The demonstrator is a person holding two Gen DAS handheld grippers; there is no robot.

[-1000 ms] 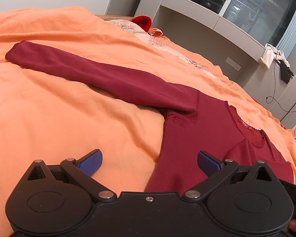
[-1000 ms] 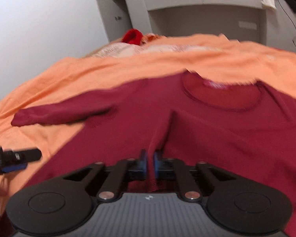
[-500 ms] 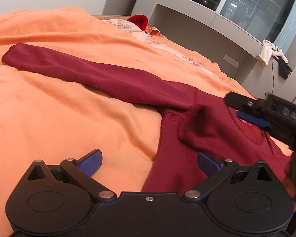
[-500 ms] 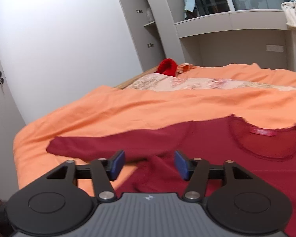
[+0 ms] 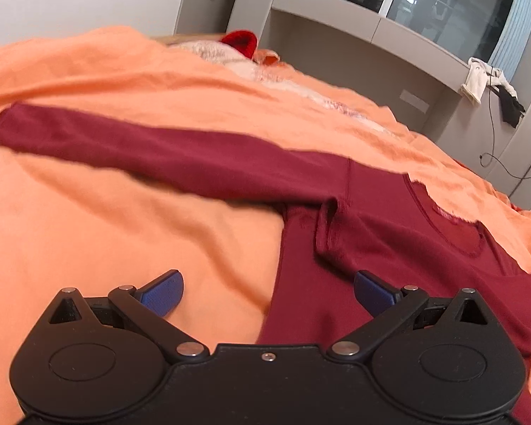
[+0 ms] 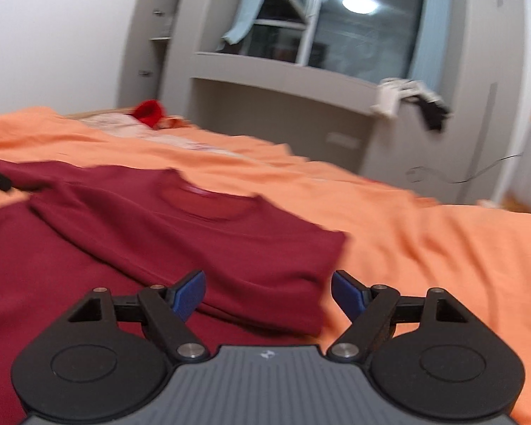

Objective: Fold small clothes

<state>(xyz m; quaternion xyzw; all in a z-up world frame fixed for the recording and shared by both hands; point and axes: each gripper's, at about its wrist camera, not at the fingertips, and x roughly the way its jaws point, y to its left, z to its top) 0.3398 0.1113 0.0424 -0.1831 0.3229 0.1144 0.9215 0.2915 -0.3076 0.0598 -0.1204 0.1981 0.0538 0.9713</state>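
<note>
Warm indoor light, fisheye warp, motion blur.

Maroon shirt [image 5: 389, 219] on orange bedspread [image 5: 124, 241]

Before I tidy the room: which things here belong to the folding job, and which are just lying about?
Job: maroon long-sleeved top, orange bedspread it lies on.
Lying about: red garment at the bed's far end, white cloth and black cloth on the ledge.

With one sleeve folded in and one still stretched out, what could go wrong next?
The long sleeve lies on a wrinkled orange blanket; open left tongs might pinch blanket too. The folded side lies loose and could slip. The right tongs, just opened, hold nothing.
</note>
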